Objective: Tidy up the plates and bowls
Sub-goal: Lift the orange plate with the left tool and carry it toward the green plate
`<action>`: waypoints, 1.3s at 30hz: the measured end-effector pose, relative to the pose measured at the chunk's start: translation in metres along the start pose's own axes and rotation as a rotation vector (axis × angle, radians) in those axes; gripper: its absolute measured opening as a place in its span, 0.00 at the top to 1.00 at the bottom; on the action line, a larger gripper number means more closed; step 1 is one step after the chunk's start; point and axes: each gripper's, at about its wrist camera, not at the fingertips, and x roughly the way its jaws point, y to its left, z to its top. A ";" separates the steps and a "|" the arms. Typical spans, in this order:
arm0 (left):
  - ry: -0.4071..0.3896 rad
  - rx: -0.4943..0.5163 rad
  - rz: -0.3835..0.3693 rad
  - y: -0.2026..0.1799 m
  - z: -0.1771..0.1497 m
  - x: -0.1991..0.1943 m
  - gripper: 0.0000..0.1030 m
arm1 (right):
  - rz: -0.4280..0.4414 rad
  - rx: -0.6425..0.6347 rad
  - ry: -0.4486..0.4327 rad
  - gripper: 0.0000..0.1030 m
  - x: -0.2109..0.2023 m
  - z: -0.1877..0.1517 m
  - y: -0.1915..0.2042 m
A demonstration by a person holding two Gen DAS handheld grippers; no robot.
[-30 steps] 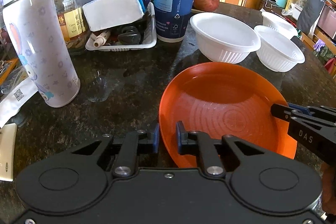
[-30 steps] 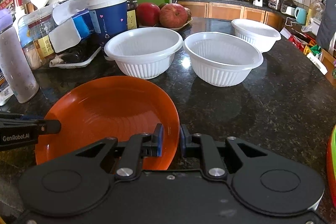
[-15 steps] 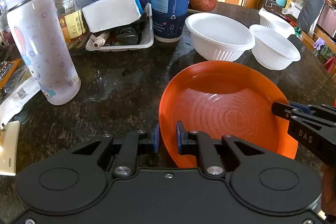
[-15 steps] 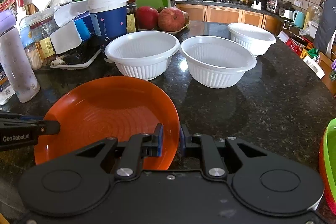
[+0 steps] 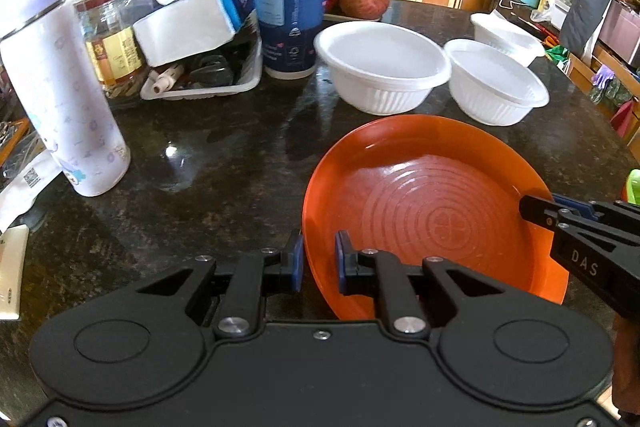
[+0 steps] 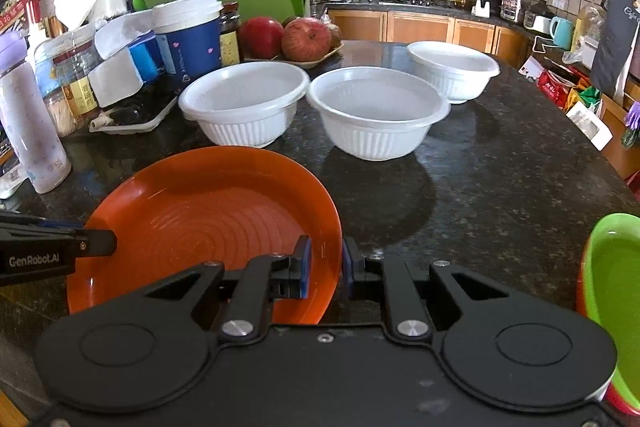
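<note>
An orange plate (image 5: 432, 203) is held between both grippers above the dark counter; it also shows in the right wrist view (image 6: 208, 215). My left gripper (image 5: 318, 259) is shut on the plate's left rim. My right gripper (image 6: 323, 265) is shut on its right rim, and its tip shows in the left wrist view (image 5: 560, 215). Three white ribbed bowls stand beyond the plate: left (image 6: 244, 101), middle (image 6: 378, 111), far right (image 6: 452, 69). A green plate on a red one (image 6: 612, 287) lies at the right edge.
On the counter's left stand a white bottle (image 5: 64, 87), a jar (image 5: 112, 43), a tray with a tissue pack (image 5: 192, 23) and a blue paper cup (image 5: 292, 7). Apples on a dish (image 6: 304, 39) sit behind the bowls. The counter edge (image 6: 608, 171) curves at right.
Both grippers have drawn back and to the right with the orange plate held between them. The bowls have not moved, and the green plate has come further into the right wrist view.
</note>
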 end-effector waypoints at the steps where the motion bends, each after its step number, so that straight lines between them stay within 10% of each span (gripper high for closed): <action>1: -0.003 0.002 0.000 -0.004 0.000 -0.001 0.80 | 0.000 0.003 -0.004 0.82 -0.003 -0.001 -0.004; 39: -0.097 0.175 -0.102 -0.233 -0.003 -0.017 0.80 | -0.190 0.162 -0.119 0.82 -0.125 -0.059 -0.240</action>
